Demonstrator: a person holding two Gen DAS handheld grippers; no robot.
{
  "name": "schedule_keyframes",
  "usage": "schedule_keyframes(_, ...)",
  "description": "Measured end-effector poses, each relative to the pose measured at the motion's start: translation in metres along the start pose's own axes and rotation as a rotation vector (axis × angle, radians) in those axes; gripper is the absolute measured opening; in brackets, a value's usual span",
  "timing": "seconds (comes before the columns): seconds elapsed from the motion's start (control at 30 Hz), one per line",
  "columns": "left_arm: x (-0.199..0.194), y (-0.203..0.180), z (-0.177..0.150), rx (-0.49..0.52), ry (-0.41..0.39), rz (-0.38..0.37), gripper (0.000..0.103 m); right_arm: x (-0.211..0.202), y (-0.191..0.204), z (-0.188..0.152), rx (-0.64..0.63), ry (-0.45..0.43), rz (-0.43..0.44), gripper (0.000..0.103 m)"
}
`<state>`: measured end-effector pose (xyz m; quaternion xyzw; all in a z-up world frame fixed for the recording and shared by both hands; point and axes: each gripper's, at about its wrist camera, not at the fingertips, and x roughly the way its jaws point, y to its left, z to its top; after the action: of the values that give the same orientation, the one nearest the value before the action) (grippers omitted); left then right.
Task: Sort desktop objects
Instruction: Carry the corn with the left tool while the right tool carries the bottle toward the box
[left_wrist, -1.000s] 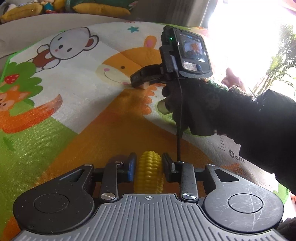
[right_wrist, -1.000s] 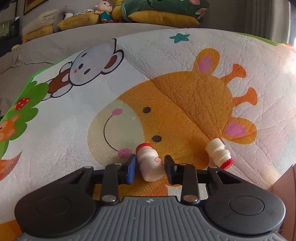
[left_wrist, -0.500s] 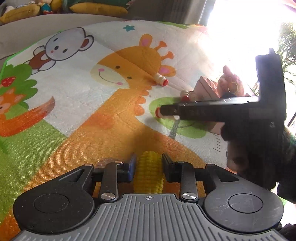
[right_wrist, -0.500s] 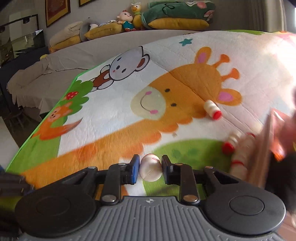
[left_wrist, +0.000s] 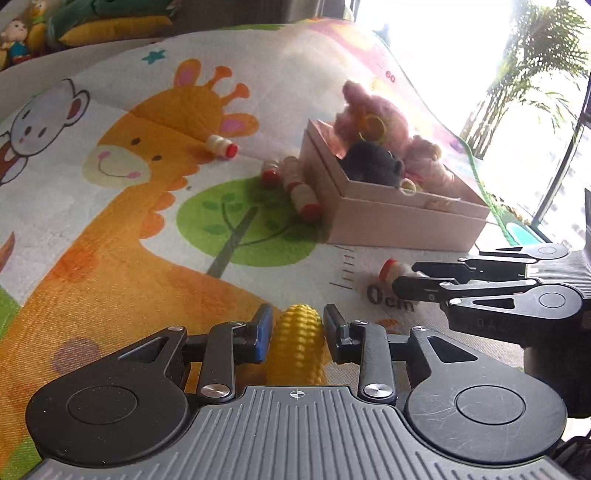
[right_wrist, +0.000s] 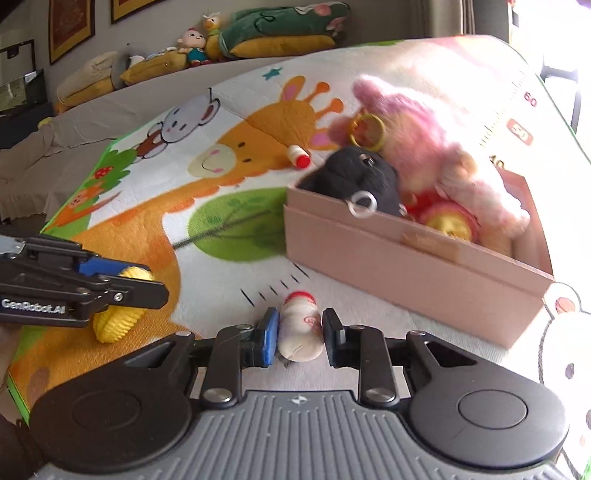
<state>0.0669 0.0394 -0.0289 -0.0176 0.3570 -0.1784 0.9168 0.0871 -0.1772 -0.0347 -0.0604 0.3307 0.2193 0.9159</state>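
My left gripper (left_wrist: 297, 334) has its jaws clamped across a light, ribbed toy corn (left_wrist: 297, 343); my right gripper (right_wrist: 300, 332) pinches a small, slippery bottle (right_wrist: 300, 329) mid-body, near the play mat's (left_wrist: 110, 236) front edge.

"GenRobot.AI" on left tool (right_wrist: 122, 295); "0cm", "60" on mat (left_wrist: 388, 295).

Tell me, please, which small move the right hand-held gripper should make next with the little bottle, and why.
Probably carry it forward to the three small bottles lying beside the pink box. The right hand-held gripper is shut on a small white bottle with a red cap, short of the box. The box holds plush toys, so like likely goes with like.
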Motion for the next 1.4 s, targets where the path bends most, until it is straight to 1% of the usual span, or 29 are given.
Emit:
schedule_keyframes(0.13, 0.007, -0.009, -0.005, 0.021, 0.018, 0.018, 0.038, -0.002, -0.002, -0.012, -0.009, -0.009, -0.008, 0.027)
schedule_keyframes(0.2, 0.007, -0.011, -0.005, 0.033, 0.018, 0.027, 0.041, -0.003, -0.003, -0.015, -0.014, -0.021, -0.012, 0.037)
schedule_keyframes(0.23, 0.006, -0.012, -0.005, 0.037, 0.019, 0.028, 0.047, -0.003, -0.003, -0.015, -0.013, -0.026, -0.014, 0.043)
schedule_keyframes(0.27, 0.006, -0.013, -0.006, 0.043, 0.020, 0.030, 0.052, -0.003, -0.004, -0.015, -0.009, -0.029, -0.013, 0.044)
schedule_keyframes(0.33, 0.005, -0.016, -0.007, 0.057, 0.023, 0.034, 0.053, -0.002, -0.005, -0.014, -0.005, -0.035, -0.012, 0.044)
schedule_keyframes(0.53, 0.002, -0.017, -0.010, 0.065, 0.021, 0.046, 0.053, 0.005, -0.003, -0.009, -0.008, -0.038, -0.002, 0.044)
schedule_keyframes(0.57, 0.002, -0.017, -0.010, 0.067, 0.021, 0.046, 0.050, 0.006, -0.002, -0.009, -0.014, -0.036, -0.002, 0.042)
schedule_keyframes(0.6, 0.001, -0.018, -0.011, 0.072, 0.021, 0.046, 0.049, 0.007, -0.001, -0.009, -0.018, -0.034, -0.001, 0.040)
schedule_keyframes(0.63, 0.001, -0.018, -0.012, 0.077, 0.021, 0.046, 0.048, 0.007, -0.001, -0.010, -0.022, -0.034, -0.001, 0.034)
schedule_keyframes(0.73, 0.000, -0.020, -0.015, 0.093, 0.018, 0.049, 0.048, 0.006, 0.001, -0.012, -0.026, -0.039, -0.001, 0.029)
schedule_keyframes(0.77, -0.001, -0.020, -0.015, 0.096, 0.017, 0.052, 0.044, 0.005, 0.001, -0.012, -0.025, -0.039, -0.001, 0.025)
schedule_keyframes(0.83, -0.001, -0.020, -0.015, 0.093, 0.018, 0.051, 0.036, 0.003, 0.000, -0.013, -0.020, -0.040, -0.002, 0.025)
schedule_keyframes(0.87, -0.002, -0.019, -0.015, 0.087, 0.020, 0.046, 0.034, 0.000, -0.001, -0.014, -0.018, -0.042, -0.003, 0.025)
schedule_keyframes(1.0, -0.003, -0.022, -0.014, 0.071, 0.029, 0.016, 0.034, -0.010, -0.006, -0.019, -0.006, -0.050, -0.007, 0.025)
schedule_keyframes(1.1, -0.004, -0.031, -0.012, 0.088, 0.025, 0.003, 0.034, -0.021, -0.014, -0.022, 0.021, -0.064, -0.018, 0.025)
schedule_keyframes(1.2, -0.004, -0.044, -0.007, 0.110, 0.013, -0.019, 0.034, -0.034, -0.023, -0.025, 0.047, -0.081, -0.030, 0.025)
schedule_keyframes(1.4, -0.001, -0.075, 0.006, 0.148, -0.002, -0.091, 0.034, -0.060, -0.039, -0.032, 0.081, -0.115, -0.057, 0.025)
